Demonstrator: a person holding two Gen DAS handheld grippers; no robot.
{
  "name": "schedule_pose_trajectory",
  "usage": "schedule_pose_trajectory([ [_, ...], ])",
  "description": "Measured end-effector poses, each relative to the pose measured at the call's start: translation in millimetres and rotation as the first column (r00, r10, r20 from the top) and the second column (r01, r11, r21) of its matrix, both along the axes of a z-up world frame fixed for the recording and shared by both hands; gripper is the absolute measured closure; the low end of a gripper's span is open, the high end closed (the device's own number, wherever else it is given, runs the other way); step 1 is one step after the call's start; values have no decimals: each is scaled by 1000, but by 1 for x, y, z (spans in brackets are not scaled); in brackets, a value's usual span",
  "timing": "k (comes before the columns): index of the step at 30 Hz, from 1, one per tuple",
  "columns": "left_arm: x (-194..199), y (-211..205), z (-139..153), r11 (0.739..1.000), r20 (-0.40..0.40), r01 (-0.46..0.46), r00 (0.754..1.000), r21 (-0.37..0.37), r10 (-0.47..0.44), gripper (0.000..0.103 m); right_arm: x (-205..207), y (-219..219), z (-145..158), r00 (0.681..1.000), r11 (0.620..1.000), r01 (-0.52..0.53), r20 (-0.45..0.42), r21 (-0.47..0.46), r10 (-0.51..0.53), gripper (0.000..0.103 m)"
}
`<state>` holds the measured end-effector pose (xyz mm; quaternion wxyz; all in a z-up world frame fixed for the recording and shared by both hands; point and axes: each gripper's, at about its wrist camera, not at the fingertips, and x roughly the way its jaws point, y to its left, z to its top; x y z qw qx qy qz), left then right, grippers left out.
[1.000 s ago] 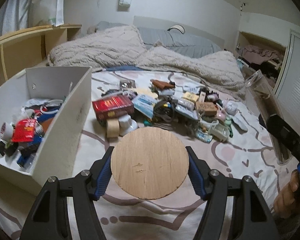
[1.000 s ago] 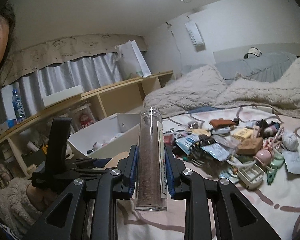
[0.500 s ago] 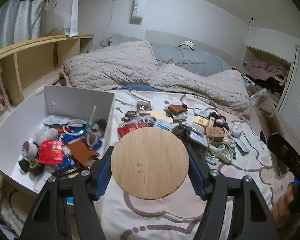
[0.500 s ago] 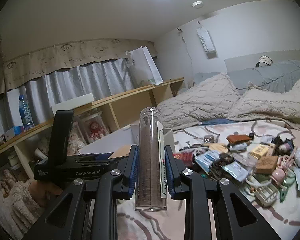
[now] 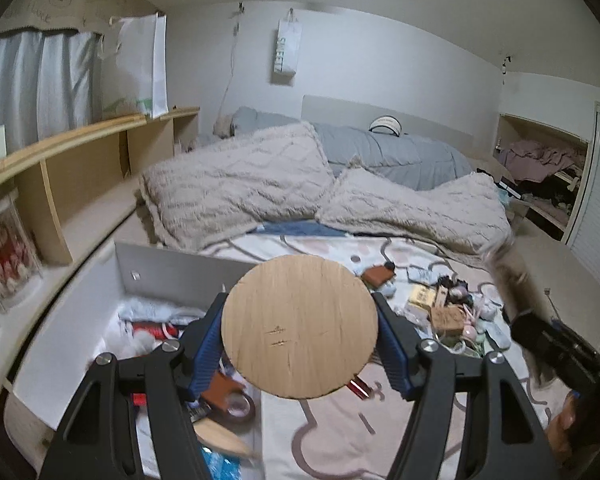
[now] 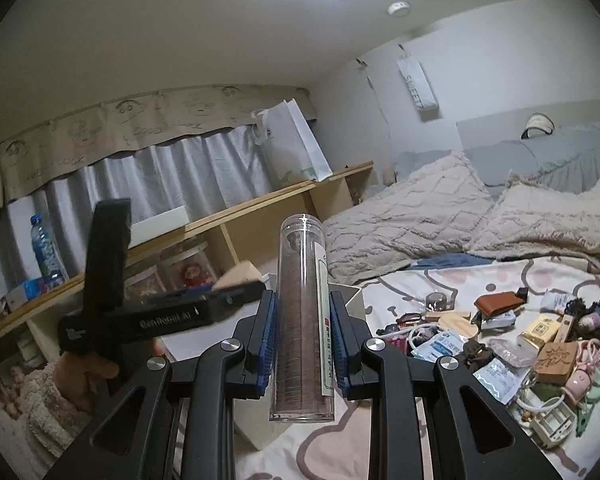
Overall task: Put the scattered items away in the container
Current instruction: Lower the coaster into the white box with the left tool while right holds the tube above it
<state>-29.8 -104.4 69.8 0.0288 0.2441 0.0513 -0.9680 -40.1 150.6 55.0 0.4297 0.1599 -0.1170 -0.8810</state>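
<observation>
My left gripper (image 5: 300, 344) is shut on a round wooden disc (image 5: 300, 326) and holds it above the right wall of the white box (image 5: 180, 276), which holds several small items. My right gripper (image 6: 303, 344) is shut on a clear plastic tube (image 6: 302, 320) with brown contents, held upright. The tube shows blurred at the right of the left wrist view (image 5: 512, 280). The left gripper and the disc's edge show in the right wrist view (image 6: 172, 316), with the box corner (image 6: 354, 300) behind the tube. Scattered items (image 6: 520, 340) lie on the bed.
The bed sheet (image 5: 340, 440) has pillows (image 5: 236, 188) and a grey duvet (image 5: 388, 152) at the back. A wooden shelf unit (image 5: 80, 168) runs along the left, with a water bottle (image 6: 46, 248) on it. A closet opening (image 5: 540, 176) is at the right.
Both grippers have risen and moved left toward the box. The disc now hangs over the box's right wall; the tube has come closer to the box corner.
</observation>
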Motion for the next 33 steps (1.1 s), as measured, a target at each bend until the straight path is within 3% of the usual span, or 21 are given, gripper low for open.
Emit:
schedule_pose_trajectory([
  [5,-5,-18,2,999,-9,-29,1000,-17,29,36,-15,-9,7,999,1000,-12,42,-24,13,77],
  [12,-2,-53,-20,993,35,-118,992,-26,119,36,-38,-26,8,985,995,-64,158,-77,75,77],
  [19,8,-98,-32,980,53,-196,979,31,194,36,-52,-55,9,969,995,-81,228,-49,90,77],
  [33,23,-160,-63,953,117,-304,947,11,300,36,-49,-128,11,966,991,-111,241,72,90,77],
])
